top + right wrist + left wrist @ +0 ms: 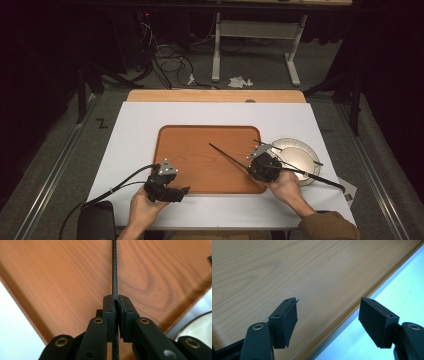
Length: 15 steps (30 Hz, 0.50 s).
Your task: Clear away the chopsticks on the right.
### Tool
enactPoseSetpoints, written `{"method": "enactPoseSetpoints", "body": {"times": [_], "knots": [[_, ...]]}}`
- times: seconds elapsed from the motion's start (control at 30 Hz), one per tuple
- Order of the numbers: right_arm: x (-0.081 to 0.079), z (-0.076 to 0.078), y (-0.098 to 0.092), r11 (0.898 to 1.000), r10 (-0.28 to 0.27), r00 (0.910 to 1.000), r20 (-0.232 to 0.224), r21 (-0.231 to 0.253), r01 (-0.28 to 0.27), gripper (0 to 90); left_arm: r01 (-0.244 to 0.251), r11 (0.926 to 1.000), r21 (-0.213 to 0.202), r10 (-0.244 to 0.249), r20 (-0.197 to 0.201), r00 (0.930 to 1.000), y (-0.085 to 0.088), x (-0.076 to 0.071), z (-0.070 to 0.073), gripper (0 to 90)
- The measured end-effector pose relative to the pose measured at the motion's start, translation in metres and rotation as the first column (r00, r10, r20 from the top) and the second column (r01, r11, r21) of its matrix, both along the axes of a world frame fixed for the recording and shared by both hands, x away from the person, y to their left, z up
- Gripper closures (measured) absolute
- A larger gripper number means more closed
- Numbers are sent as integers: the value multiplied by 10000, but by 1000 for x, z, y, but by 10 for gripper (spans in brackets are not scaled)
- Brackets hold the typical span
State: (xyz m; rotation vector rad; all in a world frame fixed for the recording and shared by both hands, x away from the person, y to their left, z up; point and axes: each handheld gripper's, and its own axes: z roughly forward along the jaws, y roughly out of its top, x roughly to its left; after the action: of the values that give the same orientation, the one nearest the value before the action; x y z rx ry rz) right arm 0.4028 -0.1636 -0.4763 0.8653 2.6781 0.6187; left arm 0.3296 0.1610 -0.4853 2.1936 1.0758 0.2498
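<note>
Right gripper (117,302) up close, jaws pinching a thin black chopstick (114,270) mid-shaft, tip jutting ahead over the wooden tray (62,277). Light, stiff, slippery-looking; it could swivel. Left gripper (328,315) spread, empty.

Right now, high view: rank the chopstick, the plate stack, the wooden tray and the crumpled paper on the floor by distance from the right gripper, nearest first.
1. Chopstick: clamped in the right gripper, tip out over the tray.
2. Wooden tray and plate stack: tray just left, plates just right; too close to call.
3. Crumpled paper: on the floor beyond the table's far edge.
</note>
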Motion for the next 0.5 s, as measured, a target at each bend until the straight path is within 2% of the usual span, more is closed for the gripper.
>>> {"method": "enactPoseSetpoints", "body": {"times": [0.17, 0.27, 0.33, 0.4, 0.5], "knots": [[1, -8, 3, 9990, 33, 9996, -274, -447, -45, 836, 2, 10000, -17, -2, 40, 10000, 0, -1, 0, 311], [3, -8, 2, 9986, -38, 9999, -163, -519, 30, 830, 6, 10000, -26, -6, 21, 10000, 0, -1, 0, 311], [4, -8, 1, 9977, -277, 9996, -96, -625, 270, 844, 12, 10000, -23, -12, 10, 10000, 0, 0, 0, 311], [5, -8, -1, 9945, -552, 9983, 163, -881, 564, 834, 3, 10000, -6, -3, 45, 10000, 0, -1, 1, 311], [6, -7, -3, 9913, -905, 9957, 191, -946, 919, 827, -15, 10000, 11, 15, 71, 10000, 0, -1, 1, 311]]}}
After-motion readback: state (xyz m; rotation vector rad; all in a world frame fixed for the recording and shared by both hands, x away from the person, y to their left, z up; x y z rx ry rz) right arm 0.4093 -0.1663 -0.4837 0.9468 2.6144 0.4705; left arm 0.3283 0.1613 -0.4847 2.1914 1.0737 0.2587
